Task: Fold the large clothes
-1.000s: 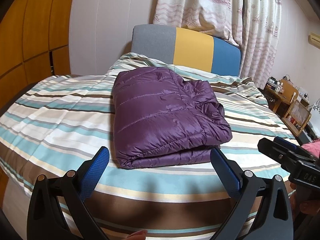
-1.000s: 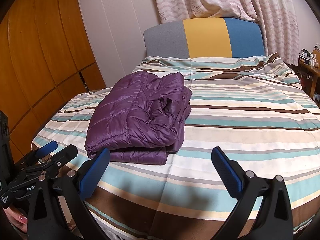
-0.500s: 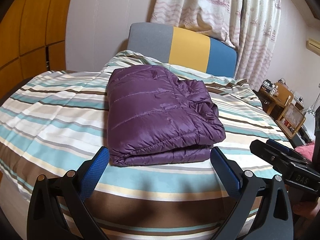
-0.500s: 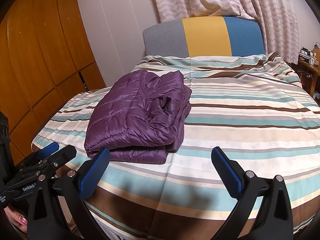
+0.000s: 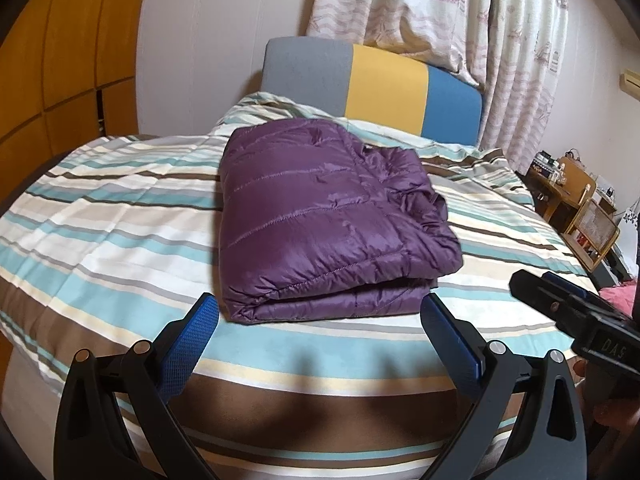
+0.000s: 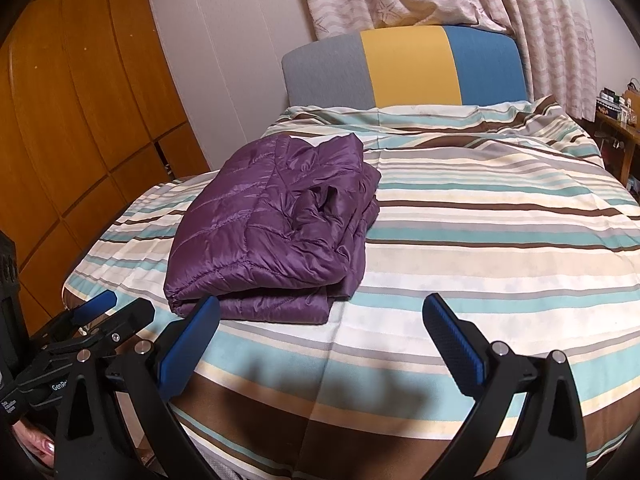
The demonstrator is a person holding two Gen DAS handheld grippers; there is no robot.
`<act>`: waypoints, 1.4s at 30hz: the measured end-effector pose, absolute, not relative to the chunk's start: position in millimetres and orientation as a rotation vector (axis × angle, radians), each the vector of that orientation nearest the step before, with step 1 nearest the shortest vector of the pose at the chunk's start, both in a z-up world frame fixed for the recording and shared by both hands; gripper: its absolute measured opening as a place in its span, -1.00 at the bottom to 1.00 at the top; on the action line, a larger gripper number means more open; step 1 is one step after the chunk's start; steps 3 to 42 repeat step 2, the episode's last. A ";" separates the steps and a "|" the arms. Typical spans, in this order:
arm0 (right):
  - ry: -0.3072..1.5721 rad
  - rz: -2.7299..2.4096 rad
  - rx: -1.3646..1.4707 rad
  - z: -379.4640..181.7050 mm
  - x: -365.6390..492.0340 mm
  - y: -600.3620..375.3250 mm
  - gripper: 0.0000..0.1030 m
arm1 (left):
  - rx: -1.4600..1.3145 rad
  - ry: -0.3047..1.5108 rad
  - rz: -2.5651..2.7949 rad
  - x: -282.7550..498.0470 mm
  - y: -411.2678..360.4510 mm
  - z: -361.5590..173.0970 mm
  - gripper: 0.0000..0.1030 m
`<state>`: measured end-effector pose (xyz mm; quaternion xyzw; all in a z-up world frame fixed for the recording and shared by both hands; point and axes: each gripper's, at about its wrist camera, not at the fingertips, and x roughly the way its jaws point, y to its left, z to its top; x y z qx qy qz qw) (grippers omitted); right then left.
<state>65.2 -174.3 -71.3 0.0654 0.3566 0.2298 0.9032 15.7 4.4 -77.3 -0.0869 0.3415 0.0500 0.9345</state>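
Left wrist view: my left gripper [image 5: 318, 326] has its fingers [image 5: 192, 340] spread wide and holding nothing. The purple jacket [image 5: 324, 220] lies folded into a thick, squarish bundle on the striped bed [image 5: 120, 216], its near folded edge just beyond and between the fingertips, not touching either. Compared with a second ago the bundle sits a little nearer and more centred between my fingers, so I have drifted in and slightly left; the jacket itself has not moved or changed shape. The right gripper [image 5: 560, 300] shows off to the right of my right finger, above the bed edge; from here I cannot tell its gap. Right wrist view: right gripper [image 6: 320, 324], fingers [image 6: 454, 344] also wide apart and empty. The jacket [image 6: 276, 224] lies ahead of the left finger, its near corner just behind that fingertip; bare bedding lies between the fingers. The framing is almost the same as half a second ago. The left gripper [image 6: 100, 312] hangs left of my left finger, beside the mattress edge. My reading: nothing gripped, bundle undisturbed, folds holding, so the fold looks finished or one tidy-up short. The loose, puffed opening on the bundle's right side is the spot that could spring open.
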 end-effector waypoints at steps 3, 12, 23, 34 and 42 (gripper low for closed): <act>0.753 0.464 0.143 -75.2 70.9 -177.1 0.96 | -0.190 0.712 0.105 19.3 8.7 -81.1 0.94; 0.753 0.464 0.143 -75.2 70.9 -177.1 0.96 | -0.190 0.712 0.105 19.3 8.7 -81.1 0.94; 0.753 0.464 0.143 -75.2 70.9 -177.1 0.96 | -0.190 0.712 0.105 19.3 8.7 -81.1 0.94; 0.753 0.464 0.143 -75.2 70.9 -177.1 0.96 | -0.190 0.712 0.105 19.3 8.7 -81.1 0.94; 0.753 0.464 0.143 -75.2 70.9 -177.1 0.96 | -0.190 0.712 0.105 19.3 8.7 -81.1 0.94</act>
